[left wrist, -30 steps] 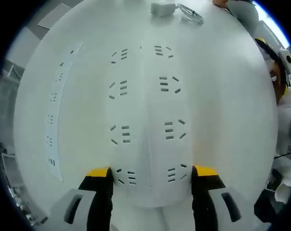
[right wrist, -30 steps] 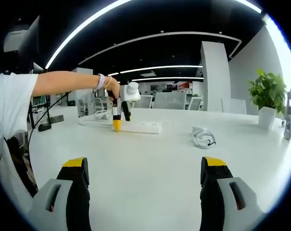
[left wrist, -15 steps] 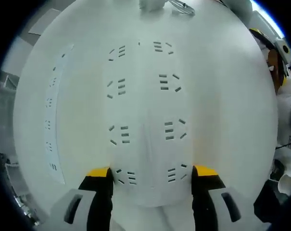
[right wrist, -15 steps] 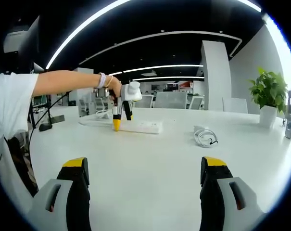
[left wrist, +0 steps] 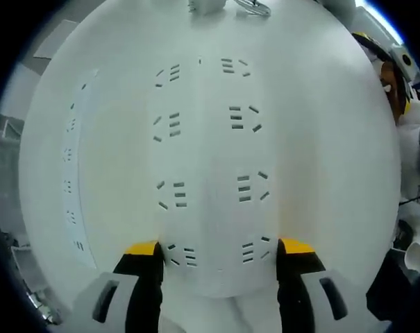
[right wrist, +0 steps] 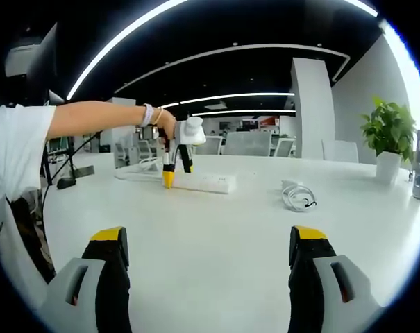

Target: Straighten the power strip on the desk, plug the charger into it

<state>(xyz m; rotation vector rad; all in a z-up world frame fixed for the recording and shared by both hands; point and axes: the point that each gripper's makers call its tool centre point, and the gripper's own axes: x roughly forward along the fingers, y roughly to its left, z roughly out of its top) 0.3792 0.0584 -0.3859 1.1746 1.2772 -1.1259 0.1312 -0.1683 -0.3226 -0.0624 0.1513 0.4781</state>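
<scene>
The white power strip (left wrist: 210, 159) lies flat on the white desk (left wrist: 328, 173), its two columns of sockets running away from me. My left gripper (left wrist: 219, 251) has its yellow-tipped jaws pressed against both sides of the strip's near end. From the right gripper view the left gripper (right wrist: 173, 170) stands upright over the left part of the power strip (right wrist: 203, 183), held by a person's hand (right wrist: 161, 125). The white charger (left wrist: 206, 5) with its coiled cable (right wrist: 296, 197) rests on the desk right of the strip. My right gripper (right wrist: 210, 257) hovers open above the desk (right wrist: 210, 229), holding nothing.
A potted plant (right wrist: 387, 132) and small bottles (right wrist: 418, 182) stand at the desk's far right. Office chairs (right wrist: 248, 144) line the far side. The person's white sleeve (right wrist: 12, 149) fills the left. A pale band with small marks (left wrist: 71, 173) runs along the desk left of the strip.
The left gripper view has crept slightly, so the charger now sits at its top edge. The left gripper stays clamped on the strip; the right gripper holds still.
</scene>
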